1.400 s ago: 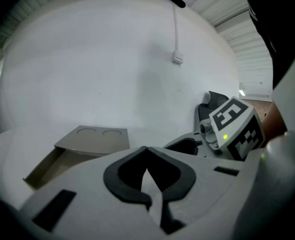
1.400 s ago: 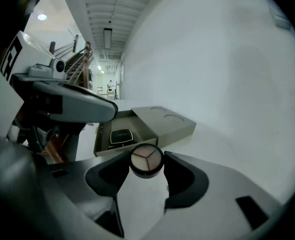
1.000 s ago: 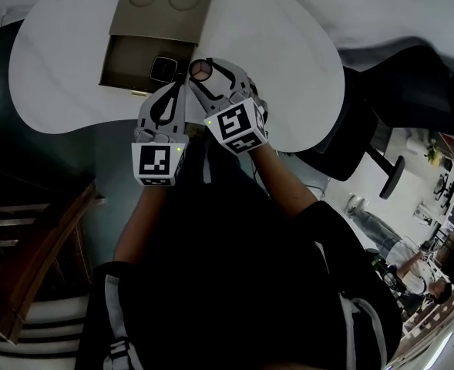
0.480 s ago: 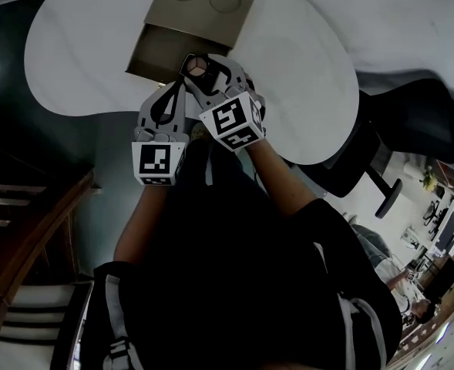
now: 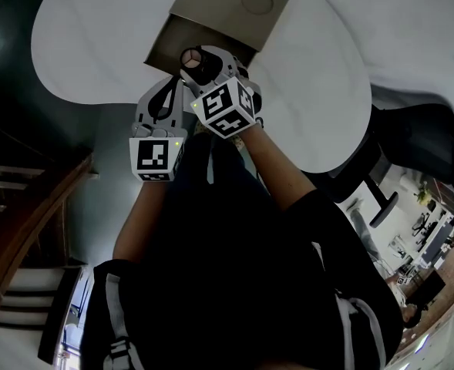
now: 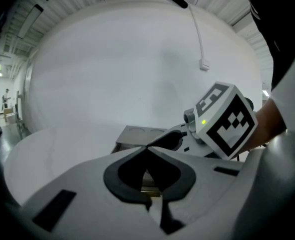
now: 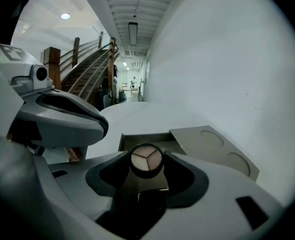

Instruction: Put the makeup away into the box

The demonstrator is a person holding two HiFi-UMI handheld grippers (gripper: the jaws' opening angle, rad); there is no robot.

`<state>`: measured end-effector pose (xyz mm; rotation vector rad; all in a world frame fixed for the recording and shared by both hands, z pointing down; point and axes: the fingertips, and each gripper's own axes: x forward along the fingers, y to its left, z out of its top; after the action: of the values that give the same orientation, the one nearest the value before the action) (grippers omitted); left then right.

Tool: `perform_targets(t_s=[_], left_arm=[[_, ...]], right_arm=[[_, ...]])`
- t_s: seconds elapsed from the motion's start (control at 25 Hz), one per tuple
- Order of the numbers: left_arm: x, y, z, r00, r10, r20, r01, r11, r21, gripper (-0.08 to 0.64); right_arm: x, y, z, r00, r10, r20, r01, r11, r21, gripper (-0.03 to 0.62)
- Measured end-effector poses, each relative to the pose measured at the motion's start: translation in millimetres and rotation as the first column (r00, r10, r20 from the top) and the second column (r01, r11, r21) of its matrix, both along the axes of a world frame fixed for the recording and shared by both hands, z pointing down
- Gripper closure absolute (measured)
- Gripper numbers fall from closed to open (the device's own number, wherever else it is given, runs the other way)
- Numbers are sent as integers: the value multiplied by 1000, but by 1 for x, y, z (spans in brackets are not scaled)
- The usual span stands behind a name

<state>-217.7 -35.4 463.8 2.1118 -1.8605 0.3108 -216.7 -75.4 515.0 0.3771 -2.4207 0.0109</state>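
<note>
A tan box stands on the white table, its drawer pulled out toward me. My right gripper is shut on a round black makeup compact with pale powder in three sections, and holds it over the drawer's near edge. In the right gripper view the compact sits between the pads, with the open drawer just beyond it. Just left of and behind it, my left gripper is shut and empty. In the left gripper view its tips meet in front of the box.
The box top has two round recesses. The table's curved edge runs close under both grippers. A black office chair stands at the right and a wooden staircase at the left. A white cable hangs in the left gripper view.
Both grippers have moved forward toward the box. The compact, earlier just off the drawer's right front corner, now sits over the drawer's near edge. Neither gripper's jaws changed.
</note>
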Motion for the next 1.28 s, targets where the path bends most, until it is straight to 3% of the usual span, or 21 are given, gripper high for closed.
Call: perform_targets(t_s=[0.44, 0.76, 0.88, 1.12, 1.28], left_arm=[[-20, 0, 10, 999, -31, -12, 31, 999, -25, 552], [-17, 0, 12, 999, -29, -22, 29, 999, -35, 552], [-14, 0, 11, 999, -26, -20, 25, 999, -29, 552], [-5, 3, 2, 1000, -24, -11, 24, 1000, -11, 552], [5, 6, -15, 1000, -22, -6, 22, 1000, 17, 552]], right_arm=[[-12, -2, 47, 983, -24, -184, 8, 996, -86, 360], [-5, -6, 60, 968, -10, -249, -19, 994, -111, 357], [-3, -7, 57, 972, 3, -234, -30, 993, -112, 325], [5, -10, 21, 992, 60, -115, -66, 997, -46, 335], [15, -7, -20, 994, 108, -7, -108, 994, -11, 480]])
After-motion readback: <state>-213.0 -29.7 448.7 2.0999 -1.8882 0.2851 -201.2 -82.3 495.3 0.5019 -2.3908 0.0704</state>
